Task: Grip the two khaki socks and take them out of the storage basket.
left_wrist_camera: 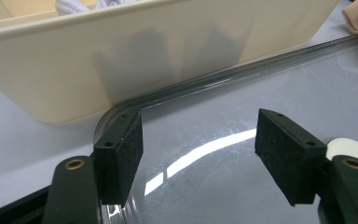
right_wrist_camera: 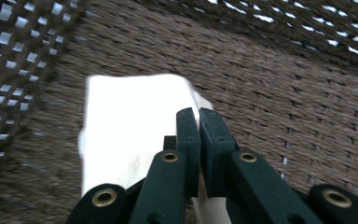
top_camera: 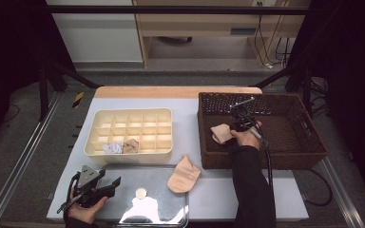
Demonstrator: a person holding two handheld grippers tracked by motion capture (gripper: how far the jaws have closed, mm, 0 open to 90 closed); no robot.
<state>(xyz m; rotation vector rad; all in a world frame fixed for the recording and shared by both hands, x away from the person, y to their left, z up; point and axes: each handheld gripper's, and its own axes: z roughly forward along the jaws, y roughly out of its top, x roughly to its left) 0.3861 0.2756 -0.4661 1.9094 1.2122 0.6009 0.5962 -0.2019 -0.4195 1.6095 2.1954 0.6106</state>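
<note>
Inside the brown wicker basket [top_camera: 261, 161], my right gripper [top_camera: 235, 128] is shut on a beige sock [top_camera: 222, 133] near the basket's left wall. In the right gripper view the jaws [right_wrist_camera: 199, 116] are pressed together on the edge of the pale sock [right_wrist_camera: 130, 126], above the woven basket floor [right_wrist_camera: 284, 93]. My left gripper [top_camera: 116, 183] rests at the front left with its jaws open. In the left gripper view the open jaws [left_wrist_camera: 198, 140] hover over a clear plastic lid [left_wrist_camera: 261, 84] with nothing between them.
A cream divided organizer [top_camera: 128, 154] sits left of the basket, with a white sock [top_camera: 112, 147] and a beige sock [top_camera: 131, 146] in its front cells. Another beige sock [top_camera: 184, 175] lies on the table. A small white disc [top_camera: 141, 193] rests on the clear lid [top_camera: 166, 209].
</note>
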